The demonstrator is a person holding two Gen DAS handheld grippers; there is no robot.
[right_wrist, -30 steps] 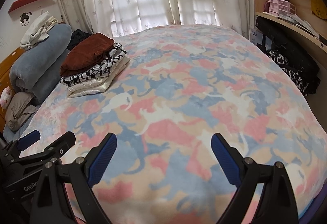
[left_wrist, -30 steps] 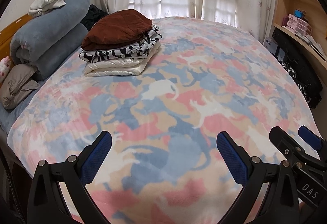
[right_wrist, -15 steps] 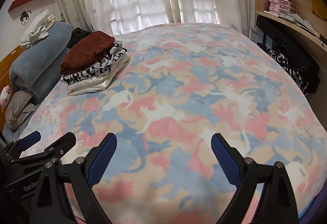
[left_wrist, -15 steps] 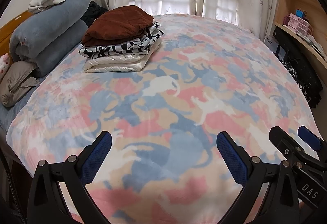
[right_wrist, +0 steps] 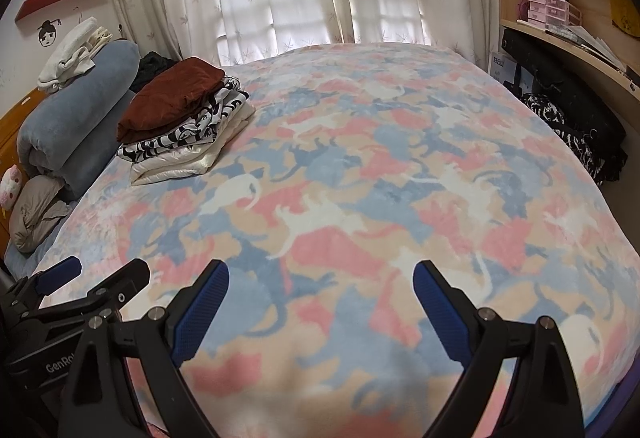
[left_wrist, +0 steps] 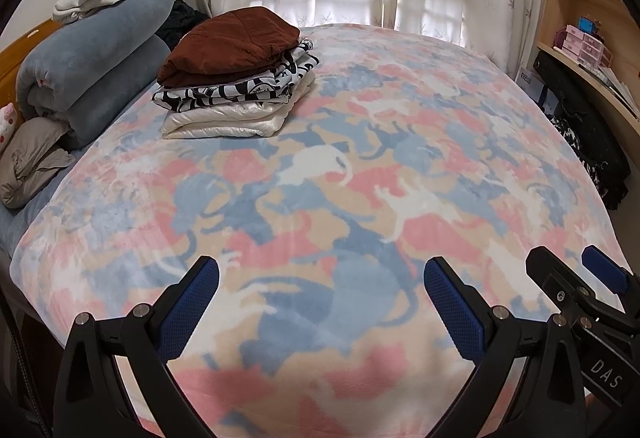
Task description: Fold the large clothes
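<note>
- My left gripper (left_wrist: 320, 290) is spread wide, nothing between the blue pads (left_wrist: 188, 306); it hovers over the near edge of the bed.
- My right gripper (right_wrist: 320, 294) is the same, wide apart and empty, just beside the left one; each shows at the edge of the other's view.
- Change over the last second: barely any. Both views have drifted slightly and the stack sits a touch differently in frame; nothing has been grabbed.
- Folded stack (left_wrist: 236, 78) sits far-left on the cat-print blanket (left_wrist: 360, 178): brown garment (left_wrist: 232, 38) on top, black-and-white print under it, cream one at the bottom.
- Rolled blue duvet (left_wrist: 92, 54) is behind the stack, with white clothes on top of it.
- No unfolded large garment lies on the open blanket.
- My read: between items; either the pile is done or the next piece has to be fetched from out of view.
</note>
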